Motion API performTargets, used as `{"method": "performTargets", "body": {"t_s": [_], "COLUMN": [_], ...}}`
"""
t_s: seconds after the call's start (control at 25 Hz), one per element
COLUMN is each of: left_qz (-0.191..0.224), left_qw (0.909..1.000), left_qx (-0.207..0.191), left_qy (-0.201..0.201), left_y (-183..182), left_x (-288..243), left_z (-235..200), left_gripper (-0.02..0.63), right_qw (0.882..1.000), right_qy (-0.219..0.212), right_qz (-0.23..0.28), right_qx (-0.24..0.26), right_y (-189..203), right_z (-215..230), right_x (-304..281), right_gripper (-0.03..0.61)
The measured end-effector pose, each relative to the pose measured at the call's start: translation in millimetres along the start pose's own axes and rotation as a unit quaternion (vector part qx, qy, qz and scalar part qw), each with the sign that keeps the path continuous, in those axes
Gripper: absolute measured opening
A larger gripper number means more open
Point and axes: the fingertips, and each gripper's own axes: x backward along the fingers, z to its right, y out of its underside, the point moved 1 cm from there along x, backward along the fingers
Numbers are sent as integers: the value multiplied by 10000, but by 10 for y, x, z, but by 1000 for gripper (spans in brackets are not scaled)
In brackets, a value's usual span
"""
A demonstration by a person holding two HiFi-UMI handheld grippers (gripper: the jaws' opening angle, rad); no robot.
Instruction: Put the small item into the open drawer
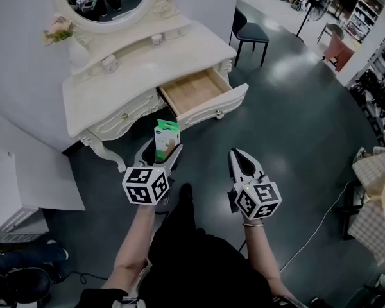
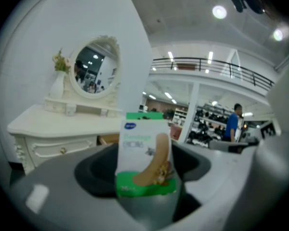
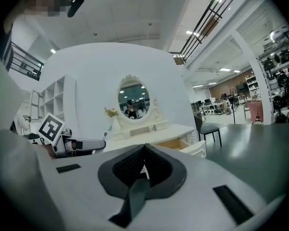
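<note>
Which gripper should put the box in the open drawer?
Left. The left gripper holds the small box near the open drawer; the right gripper is shut, empty.

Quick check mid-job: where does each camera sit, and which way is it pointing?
Head view: on the head, steeply down at the dressing table and open drawer; forearms, left claw and right claw show.
Left gripper view: on the left claw, facing the table; jaws clamp the box.
Right gripper view: on the right claw, facing the table; jaws together, empty.
All three share the mirror.
</note>
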Motion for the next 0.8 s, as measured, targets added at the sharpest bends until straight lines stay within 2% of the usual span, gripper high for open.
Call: {"method": "performTargets", "body": {"t_s": [0.44,0.8], "left_qz": [-180,-285], "left_qw": [9997,9991], "left_qx": [-69,-154], "left_qy": [120,283], "left_y": [-403,-607], "left_x": [-1018,-1619], "left_z": [-635,-1025], "left_gripper": [347,347], "right_qw": [9998,9991], "right_qy": [92,332], "right_qz": [-196,-248], "right_qx": [-23,-65], "right_y": [-216,-298], "right_z": [361,570], "right_x": [-1152,-1766], "right_gripper": [-3,-3]}}
